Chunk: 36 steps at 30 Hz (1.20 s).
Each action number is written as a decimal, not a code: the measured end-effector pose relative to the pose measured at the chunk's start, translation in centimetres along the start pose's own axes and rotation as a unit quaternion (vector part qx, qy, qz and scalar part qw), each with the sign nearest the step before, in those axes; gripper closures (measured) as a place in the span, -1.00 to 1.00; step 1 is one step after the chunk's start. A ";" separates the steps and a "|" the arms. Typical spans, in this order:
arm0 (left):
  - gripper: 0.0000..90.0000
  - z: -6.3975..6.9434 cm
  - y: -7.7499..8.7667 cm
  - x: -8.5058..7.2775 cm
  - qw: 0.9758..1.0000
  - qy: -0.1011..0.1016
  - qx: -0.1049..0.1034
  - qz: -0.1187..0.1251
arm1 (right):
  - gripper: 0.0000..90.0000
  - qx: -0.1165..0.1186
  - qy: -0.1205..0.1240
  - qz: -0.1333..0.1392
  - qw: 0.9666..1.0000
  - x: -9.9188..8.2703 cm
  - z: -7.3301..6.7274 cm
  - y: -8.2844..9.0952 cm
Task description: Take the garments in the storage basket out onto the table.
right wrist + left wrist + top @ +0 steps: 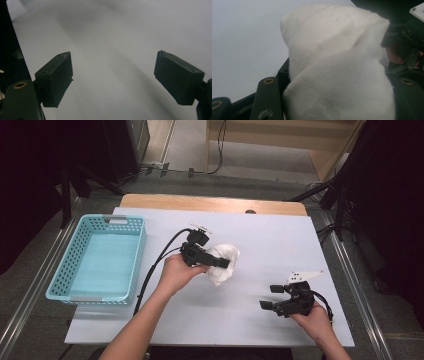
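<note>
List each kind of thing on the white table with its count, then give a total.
Basket: 1
Cloth: 1
Hand-held grippers: 2, left shut on the cloth, right open and empty
Total: 4

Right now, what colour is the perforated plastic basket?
Light turquoise basket, clearest in the high view.

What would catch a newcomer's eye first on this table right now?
The crumpled white cloth near the table's middle, bunched between the jaws of the left gripper. Next, the light-blue basket at the table's left edge. The right gripper sits open near the right front corner, nothing between its jaws.
</note>
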State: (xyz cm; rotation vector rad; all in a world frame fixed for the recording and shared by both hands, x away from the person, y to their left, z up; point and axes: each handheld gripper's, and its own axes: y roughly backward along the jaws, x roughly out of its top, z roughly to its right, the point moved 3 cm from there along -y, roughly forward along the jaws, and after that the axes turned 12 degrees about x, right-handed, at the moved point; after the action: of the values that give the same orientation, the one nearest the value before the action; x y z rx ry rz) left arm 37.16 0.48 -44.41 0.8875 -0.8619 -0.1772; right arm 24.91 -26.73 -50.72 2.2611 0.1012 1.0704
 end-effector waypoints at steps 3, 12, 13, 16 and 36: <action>-0.14 0.6 -0.6 -0.1 1.000 -0.006 -0.004 0.000 | -0.69 -0.001 0.000 0.002 1.000 -0.1 0.0 0.1; -0.14 1.9 -2.2 -0.4 1.000 -0.017 -0.007 -0.002 | -0.69 -0.003 -0.003 0.003 1.000 -0.3 -0.1 0.2; -0.14 1.9 -2.2 -0.4 1.000 -0.017 -0.007 -0.002 | -0.69 -0.003 -0.003 0.003 1.000 -0.3 -0.1 0.2; -0.14 2.4 -2.7 -0.5 1.000 -0.021 -0.009 -0.003 | -0.69 -0.004 -0.003 0.003 1.000 -0.4 -0.2 0.2; -0.18 3.0 -6.8 -1.6 1.000 -0.028 0.009 0.002 | -0.69 -0.003 -0.001 0.001 1.000 -0.4 -0.2 0.2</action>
State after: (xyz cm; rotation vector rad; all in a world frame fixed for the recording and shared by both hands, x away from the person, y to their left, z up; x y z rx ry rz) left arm 35.28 -4.94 -49.36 0.9015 -0.9176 -0.1916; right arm 24.44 -26.93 -50.79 2.2584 0.0950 1.0678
